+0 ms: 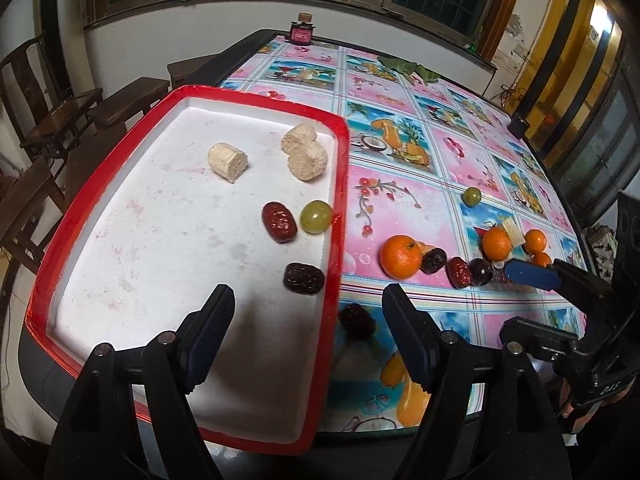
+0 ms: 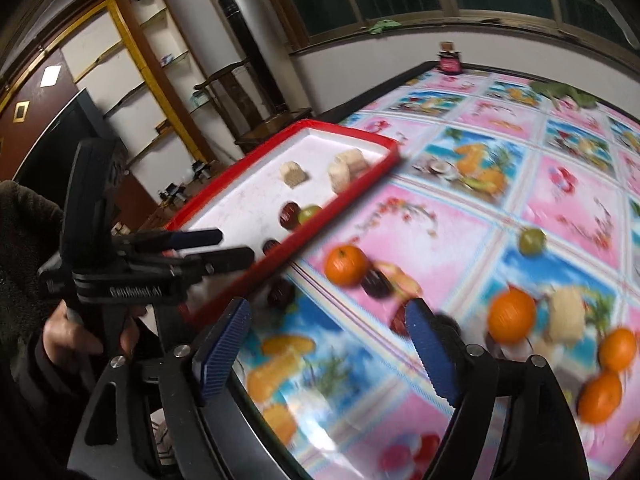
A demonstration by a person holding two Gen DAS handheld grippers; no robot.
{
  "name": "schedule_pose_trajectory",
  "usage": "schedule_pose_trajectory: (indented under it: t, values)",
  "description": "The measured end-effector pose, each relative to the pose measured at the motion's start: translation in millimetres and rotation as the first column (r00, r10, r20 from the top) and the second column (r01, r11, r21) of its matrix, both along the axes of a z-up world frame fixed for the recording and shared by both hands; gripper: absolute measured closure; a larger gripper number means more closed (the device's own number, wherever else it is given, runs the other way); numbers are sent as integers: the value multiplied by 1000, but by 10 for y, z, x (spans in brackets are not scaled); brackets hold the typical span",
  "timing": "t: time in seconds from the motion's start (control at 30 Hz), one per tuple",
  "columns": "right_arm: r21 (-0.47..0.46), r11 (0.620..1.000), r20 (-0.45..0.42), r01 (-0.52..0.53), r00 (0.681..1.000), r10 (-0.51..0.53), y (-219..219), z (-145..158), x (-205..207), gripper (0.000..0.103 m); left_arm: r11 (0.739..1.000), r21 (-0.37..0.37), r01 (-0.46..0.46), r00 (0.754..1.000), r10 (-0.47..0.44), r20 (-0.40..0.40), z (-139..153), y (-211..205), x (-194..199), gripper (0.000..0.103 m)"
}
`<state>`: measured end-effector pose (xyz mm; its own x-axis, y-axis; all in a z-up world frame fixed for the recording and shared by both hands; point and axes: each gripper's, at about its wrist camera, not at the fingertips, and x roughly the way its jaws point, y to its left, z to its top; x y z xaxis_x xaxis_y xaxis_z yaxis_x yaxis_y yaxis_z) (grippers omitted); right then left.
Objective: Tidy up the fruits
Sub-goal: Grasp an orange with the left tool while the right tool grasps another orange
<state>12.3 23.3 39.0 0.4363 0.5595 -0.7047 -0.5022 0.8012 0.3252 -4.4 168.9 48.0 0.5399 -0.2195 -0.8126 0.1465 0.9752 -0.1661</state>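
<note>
A red-rimmed white tray (image 1: 340,184) holds three pale cut chunks (image 1: 228,162), a red date (image 1: 279,222), a green grape (image 1: 316,217) and a dark date (image 1: 304,278). My left gripper (image 1: 309,294) hangs open over the tray's near right part, and the dark date lies just beyond its tips, untouched. On the tablecloth to the right lie an orange (image 1: 400,256), more dates (image 1: 459,273), another orange (image 1: 496,243) and a green grape (image 1: 472,196). My right gripper (image 2: 328,308) is open and empty above the cloth, short of the loose fruit. That view is blurred.
A dark date (image 1: 356,320) lies on the cloth just outside the tray's right rim. A small dark jar (image 1: 302,32) stands at the table's far edge. Wooden chairs (image 1: 60,116) stand left of the table. A person's hand (image 2: 76,336) grips the left tool.
</note>
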Motion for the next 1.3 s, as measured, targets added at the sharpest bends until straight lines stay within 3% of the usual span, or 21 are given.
schedule_pose_trajectory:
  t: [0.3,0.8,0.87,1.07,1.3]
  values:
    - [0,994,-20,109,994,-109,-408,-68,-242,21,998,-11,67,998,-67,15,84,-275,-47,24]
    - [-19,986,-5,166,986,-166,-716,-33,-385,21,985,9,172,985,-172,-4,-44,-697,75,24]
    - [-21,985,-2,170,985,-170,-736,-25,-396,24,984,13,176,984,-176,-2,-46,-714,110,28]
    - [-40,981,1,189,982,-189,-793,-18,-351,43,978,37,205,979,-205,6,-60,-798,207,49]
    - [-41,976,17,216,976,-215,-816,3,-253,52,977,53,208,978,-208,-10,-142,-833,296,56]
